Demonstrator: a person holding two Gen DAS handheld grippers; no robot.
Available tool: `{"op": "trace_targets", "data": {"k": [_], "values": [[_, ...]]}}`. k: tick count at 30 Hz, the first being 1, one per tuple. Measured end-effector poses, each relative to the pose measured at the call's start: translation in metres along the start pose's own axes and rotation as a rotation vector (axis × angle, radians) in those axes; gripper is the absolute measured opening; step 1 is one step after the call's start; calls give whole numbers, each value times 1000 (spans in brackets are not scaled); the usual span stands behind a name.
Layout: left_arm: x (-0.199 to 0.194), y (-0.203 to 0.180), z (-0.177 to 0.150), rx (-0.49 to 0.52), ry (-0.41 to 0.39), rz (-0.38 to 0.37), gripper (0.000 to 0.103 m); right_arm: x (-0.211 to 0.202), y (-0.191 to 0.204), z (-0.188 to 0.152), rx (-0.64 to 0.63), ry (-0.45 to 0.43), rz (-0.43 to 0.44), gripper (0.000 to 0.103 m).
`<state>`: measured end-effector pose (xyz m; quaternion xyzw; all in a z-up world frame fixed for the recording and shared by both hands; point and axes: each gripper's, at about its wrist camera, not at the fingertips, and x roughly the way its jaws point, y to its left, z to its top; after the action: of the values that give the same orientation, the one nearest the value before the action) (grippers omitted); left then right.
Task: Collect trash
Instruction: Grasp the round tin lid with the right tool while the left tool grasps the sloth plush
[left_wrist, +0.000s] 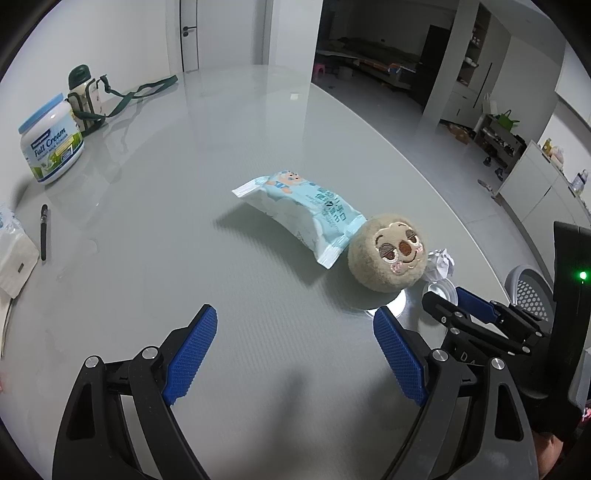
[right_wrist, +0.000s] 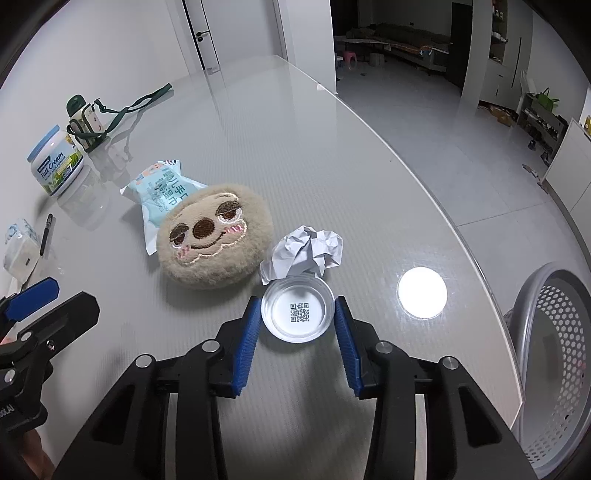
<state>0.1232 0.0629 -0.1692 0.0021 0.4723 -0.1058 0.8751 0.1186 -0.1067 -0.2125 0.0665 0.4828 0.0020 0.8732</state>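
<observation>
Your right tool (right_wrist: 294, 325) is open around the lid (right_wrist: 297, 312), near the bench's (right_wrist: 332, 155) right edge, not yet gripping. The lid is shallow: your pads may ride over its rim or nudge the paper ball (right_wrist: 308, 251) touching it. Your left tool (left_wrist: 295, 347) hangs open and empty.

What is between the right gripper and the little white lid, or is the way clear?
Nothing visible. The right gripper is open with the lid already between its fingers. The paper ball lies just beyond the lid and the plush to its left, neither in the way.
</observation>
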Motion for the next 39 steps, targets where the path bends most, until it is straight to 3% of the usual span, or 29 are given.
{"op": "trace_targets", "data": {"k": [16,22,39], "values": [[15,-29,23,21,-12,-48,85,-40,-47,-24,129,29,0,39],[21,-45,22,46,4,-71,85,-42,-53,-33,123,78,96,39],[21,-73,18,99,24,-104,85,-61,-67,-53,146,76,68,39]]}}
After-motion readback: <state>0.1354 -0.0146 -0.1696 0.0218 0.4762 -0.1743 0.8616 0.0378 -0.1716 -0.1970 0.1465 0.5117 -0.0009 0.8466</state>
